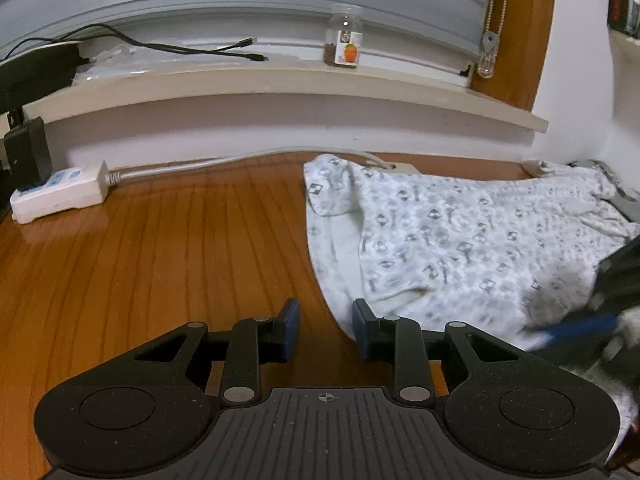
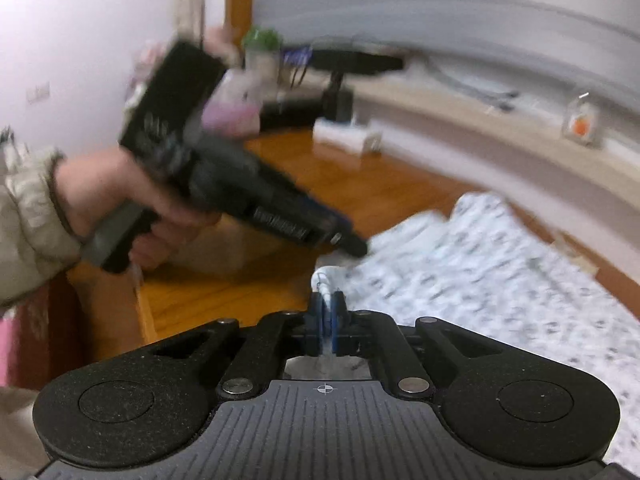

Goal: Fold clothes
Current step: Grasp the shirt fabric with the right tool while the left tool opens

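Cloth first: the patterned garment (image 1: 460, 240) lies spread over the right part of the wooden bench (image 1: 180, 248), white with small grey motifs, its near-left edge turned so that a plain inner side shows, and one short sleeve-like flap folded over at the far-left corner. The right tool (image 2: 329, 306) is clamped tight on a small bunch of that fabric at the garment's near corner — white cloth pokes up between the two blue pads, which stand almost together. Judging by the grip and by the blur in the right wrist view, this corner is probably being carried across to make a fold. The left tool (image 1: 326, 330) stands partly open with nothing between its pads; its right pad sits just at the garment's near-left hem while the left pad is over bare wood, a placement that looks meant either to pin that edge or to take it next. In the right wrist view a person's hand (image 2: 120, 200) in a pale sleeve holds this left tool, angled down toward the cloth. Farther out, a white power strip (image 1: 60, 192) with a black adapter rests at the back left, and a small jar (image 1: 344, 36) stands on the sill (image 1: 280, 76), with cables beside it — all well apart from the work.
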The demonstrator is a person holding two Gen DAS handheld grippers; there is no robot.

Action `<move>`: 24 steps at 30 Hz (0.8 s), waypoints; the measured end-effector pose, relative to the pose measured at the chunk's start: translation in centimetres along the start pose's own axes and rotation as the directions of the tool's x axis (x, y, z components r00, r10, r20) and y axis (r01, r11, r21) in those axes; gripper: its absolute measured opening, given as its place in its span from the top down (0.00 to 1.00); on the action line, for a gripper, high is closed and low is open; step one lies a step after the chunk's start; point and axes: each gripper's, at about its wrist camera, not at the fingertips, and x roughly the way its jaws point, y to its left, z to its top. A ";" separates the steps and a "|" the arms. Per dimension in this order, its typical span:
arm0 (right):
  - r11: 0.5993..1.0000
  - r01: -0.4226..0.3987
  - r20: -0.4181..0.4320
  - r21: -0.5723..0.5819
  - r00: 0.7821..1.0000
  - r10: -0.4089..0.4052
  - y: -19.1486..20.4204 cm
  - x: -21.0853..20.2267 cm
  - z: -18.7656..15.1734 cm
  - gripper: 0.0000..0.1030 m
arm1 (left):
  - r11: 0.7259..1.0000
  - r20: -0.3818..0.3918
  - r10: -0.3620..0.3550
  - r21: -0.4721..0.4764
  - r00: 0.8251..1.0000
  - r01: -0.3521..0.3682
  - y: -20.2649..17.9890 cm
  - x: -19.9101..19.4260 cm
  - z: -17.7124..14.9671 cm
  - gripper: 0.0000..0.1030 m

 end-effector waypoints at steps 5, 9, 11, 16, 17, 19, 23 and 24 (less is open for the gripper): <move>0.997 0.005 0.105 0.073 0.994 -0.013 -2.0 -4.6 -0.3 0.95 | 0.998 0.015 -0.054 -0.034 0.998 0.054 -0.6 -0.9 -0.4 0.60; 0.988 -0.014 0.145 0.152 0.989 -0.008 -3.9 -6.4 -1.0 0.94 | 0.989 0.045 -0.114 -0.087 0.992 0.117 -1.2 -2.0 -0.9 0.60; 0.986 -0.012 0.142 0.169 0.990 -0.013 -4.4 -6.3 -1.4 0.94 | 0.975 0.069 -0.167 -0.138 0.983 0.176 -1.4 -2.6 -1.0 0.57; 0.987 0.015 0.111 0.162 0.993 -0.034 -4.5 -5.2 -2.1 0.94 | 0.929 0.103 -0.240 -0.263 0.965 0.259 -1.4 -3.0 -1.2 0.52; 0.987 0.023 0.103 0.159 0.994 -0.040 -4.4 -4.9 -2.2 0.94 | 0.925 0.102 -0.238 -0.279 0.966 0.258 -1.4 -3.0 -1.3 0.52; 0.988 0.036 0.085 0.151 0.995 -0.050 -4.1 -4.3 -2.5 0.92 | 0.916 0.101 -0.234 -0.310 0.967 0.254 -1.3 -2.8 -1.3 0.52; 0.992 0.027 0.062 0.126 0.997 -0.035 -2.4 -3.2 -2.3 0.66 | 0.917 0.098 -0.210 -0.326 0.973 0.231 -0.8 -2.8 -1.3 0.52; 0.992 0.017 0.067 0.127 0.997 -0.025 -2.0 -3.0 -2.1 0.58 | 0.913 0.100 -0.214 -0.333 0.972 0.236 -0.6 -2.8 -1.2 0.52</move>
